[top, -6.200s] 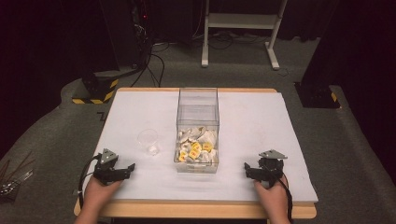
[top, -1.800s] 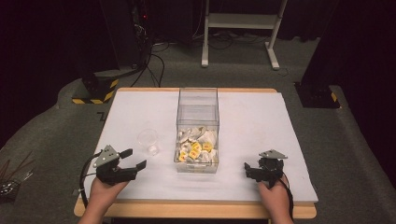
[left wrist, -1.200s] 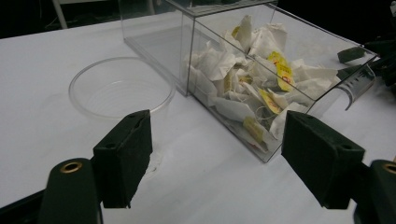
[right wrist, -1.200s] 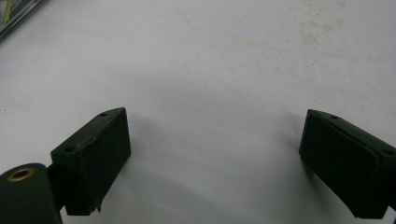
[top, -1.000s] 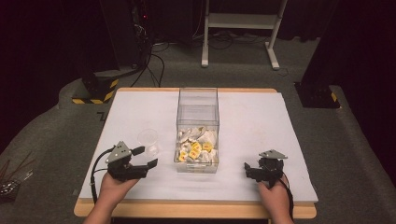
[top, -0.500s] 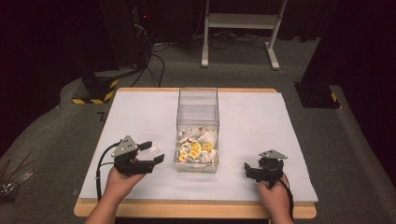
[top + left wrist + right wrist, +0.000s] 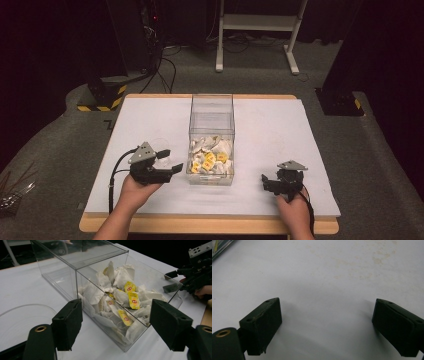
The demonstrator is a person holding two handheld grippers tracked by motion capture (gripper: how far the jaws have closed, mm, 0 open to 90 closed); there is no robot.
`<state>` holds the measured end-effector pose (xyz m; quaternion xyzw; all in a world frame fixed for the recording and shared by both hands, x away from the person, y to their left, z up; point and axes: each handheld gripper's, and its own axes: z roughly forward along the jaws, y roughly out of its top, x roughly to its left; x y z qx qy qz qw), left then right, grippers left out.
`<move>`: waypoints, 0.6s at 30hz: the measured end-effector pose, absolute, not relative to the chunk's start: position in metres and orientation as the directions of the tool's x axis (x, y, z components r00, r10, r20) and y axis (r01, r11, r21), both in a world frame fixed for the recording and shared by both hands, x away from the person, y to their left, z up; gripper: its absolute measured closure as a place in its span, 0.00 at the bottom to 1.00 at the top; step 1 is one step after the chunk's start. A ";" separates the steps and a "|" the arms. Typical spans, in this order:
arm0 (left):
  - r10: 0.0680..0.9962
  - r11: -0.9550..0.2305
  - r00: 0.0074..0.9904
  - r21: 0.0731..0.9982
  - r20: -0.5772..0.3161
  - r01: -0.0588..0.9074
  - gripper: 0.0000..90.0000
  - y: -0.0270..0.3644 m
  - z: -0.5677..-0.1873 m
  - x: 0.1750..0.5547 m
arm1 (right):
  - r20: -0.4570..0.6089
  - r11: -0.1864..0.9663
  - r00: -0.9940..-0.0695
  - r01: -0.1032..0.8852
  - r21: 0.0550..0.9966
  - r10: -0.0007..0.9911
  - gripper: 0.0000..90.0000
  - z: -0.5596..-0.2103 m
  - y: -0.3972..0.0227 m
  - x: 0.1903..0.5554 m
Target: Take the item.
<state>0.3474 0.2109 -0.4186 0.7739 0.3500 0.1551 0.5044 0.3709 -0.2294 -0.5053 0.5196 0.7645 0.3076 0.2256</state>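
Note:
A clear plastic box (image 7: 212, 117) stands in the middle of the white table, open at its near end. White and yellow tea bags (image 7: 210, 156) are heaped inside it, and the same tea bags (image 7: 125, 300) appear close up in the left gripper view. My left gripper (image 7: 171, 160) hovers open just left of the box's near corner, and nothing sits between its black jaws (image 7: 115, 325). My right gripper (image 7: 267, 181) rests open near the front right of the table, well apart from the box. Its jaws (image 7: 327, 322) frame bare table.
A clear plastic cup (image 7: 159, 146) stands just behind my left gripper, and its rim (image 7: 25, 312) curves along the left of the left gripper view. The table edge (image 7: 210, 225) runs close in front of both hands. Cables and a white stand lie on the floor beyond.
My left gripper has lifted from the table's front left and moved right toward the box's near corner. The right gripper has stayed still.

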 end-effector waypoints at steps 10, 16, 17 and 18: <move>0.677 -0.258 0.725 0.883 -0.125 0.392 0.30 0.194 -0.414 0.354 | -0.024 0.270 -0.358 0.656 0.704 0.933 0.10 -0.505 -0.229 0.371; 0.671 -0.267 0.731 0.879 -0.124 0.394 0.31 0.186 -0.412 0.359 | -0.025 0.270 -0.358 0.656 0.704 0.933 0.10 -0.505 -0.229 0.371; 0.666 -0.275 0.736 0.878 -0.119 0.391 0.31 0.183 -0.412 0.360 | -0.024 0.270 -0.358 0.656 0.704 0.933 0.10 -0.505 -0.229 0.371; 0.666 -0.275 0.736 0.878 -0.119 0.391 0.31 0.183 -0.412 0.360 | -0.024 0.270 -0.358 0.656 0.704 0.933 0.10 -0.505 -0.229 0.371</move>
